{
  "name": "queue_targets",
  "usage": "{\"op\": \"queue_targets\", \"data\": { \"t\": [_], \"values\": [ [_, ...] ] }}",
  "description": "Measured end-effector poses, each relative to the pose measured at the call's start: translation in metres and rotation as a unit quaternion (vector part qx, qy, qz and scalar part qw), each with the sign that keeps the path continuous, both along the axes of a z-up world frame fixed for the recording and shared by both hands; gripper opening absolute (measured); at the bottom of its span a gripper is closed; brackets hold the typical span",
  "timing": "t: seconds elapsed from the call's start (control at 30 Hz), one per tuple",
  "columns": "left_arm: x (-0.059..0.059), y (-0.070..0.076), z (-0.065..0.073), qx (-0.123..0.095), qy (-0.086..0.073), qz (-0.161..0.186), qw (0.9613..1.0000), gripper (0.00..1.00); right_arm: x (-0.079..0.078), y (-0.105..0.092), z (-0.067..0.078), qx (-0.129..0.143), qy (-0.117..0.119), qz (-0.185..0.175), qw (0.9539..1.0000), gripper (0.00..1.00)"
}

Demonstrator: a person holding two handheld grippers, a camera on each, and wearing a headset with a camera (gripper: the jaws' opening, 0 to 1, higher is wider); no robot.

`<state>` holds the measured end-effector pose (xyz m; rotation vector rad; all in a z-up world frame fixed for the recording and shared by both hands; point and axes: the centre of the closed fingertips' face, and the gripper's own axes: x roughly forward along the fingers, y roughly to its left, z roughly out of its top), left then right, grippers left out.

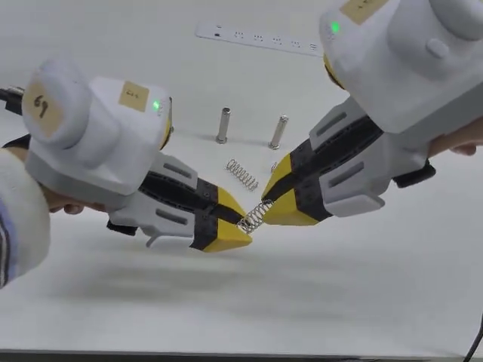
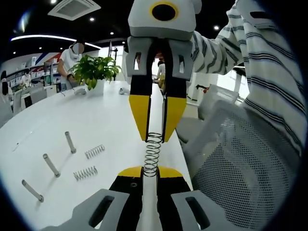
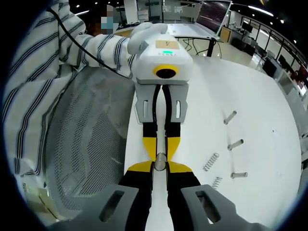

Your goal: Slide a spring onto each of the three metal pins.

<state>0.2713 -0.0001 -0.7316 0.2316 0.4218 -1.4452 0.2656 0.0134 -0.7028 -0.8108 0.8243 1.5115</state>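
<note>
The fingers of the left gripper are drawn close together, and we see them pinching the lower end of a spring between their yellow tips. The fingers of the right gripper are likewise nearly together and nip the other end of the same spring, so it bridges the two grippers, tip facing tip. In the head view we find this spring held slantwise off the tabletop, roughly midway between its near and far edges. The left gripper reaches in from the left edge and the right gripper from the right. The three metal pins stand in a row beyond the grippers, toward the far edge, and all three look bare in the left gripper view. In the head view two of them are plainly upright; we cannot judge the third, as the right gripper covers most of it. Two loose springs lie flat on the tabletop just beside the pins, on the side nearer the grippers, touching neither the pins nor each other. A white power strip lies along the far edge. In the left gripper view a striped sleeve leads down to the right gripper, and a mesh chair sits past the tabletop's edge.
</note>
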Motion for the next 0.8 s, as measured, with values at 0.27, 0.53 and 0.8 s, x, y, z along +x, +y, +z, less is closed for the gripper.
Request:
{"op": "queue_targets", "data": {
  "t": [0.27, 0.53, 0.8],
  "values": [
    [0.0054, -0.004, -0.0004, -0.006, -0.007, 0.005, 0.9999, 0.02, 0.0008, -0.0014, 0.0012, -0.019, -0.015, 0.014, 0.9996, 0.07],
    [0.0104, -0.006, -0.001, -0.012, -0.008, 0.012, 0.9998, 0.02, 0.0046, -0.0043, 0.0007, -0.037, -0.028, 0.019, 0.9987, 0.07],
    [0.0093, -0.0052, -0.0025, -0.006, -0.021, 0.004, 0.9998, 0.02, 0.0048, -0.0041, -0.0009, -0.047, -0.029, 0.022, 0.9982, 0.07]
  ]
}}
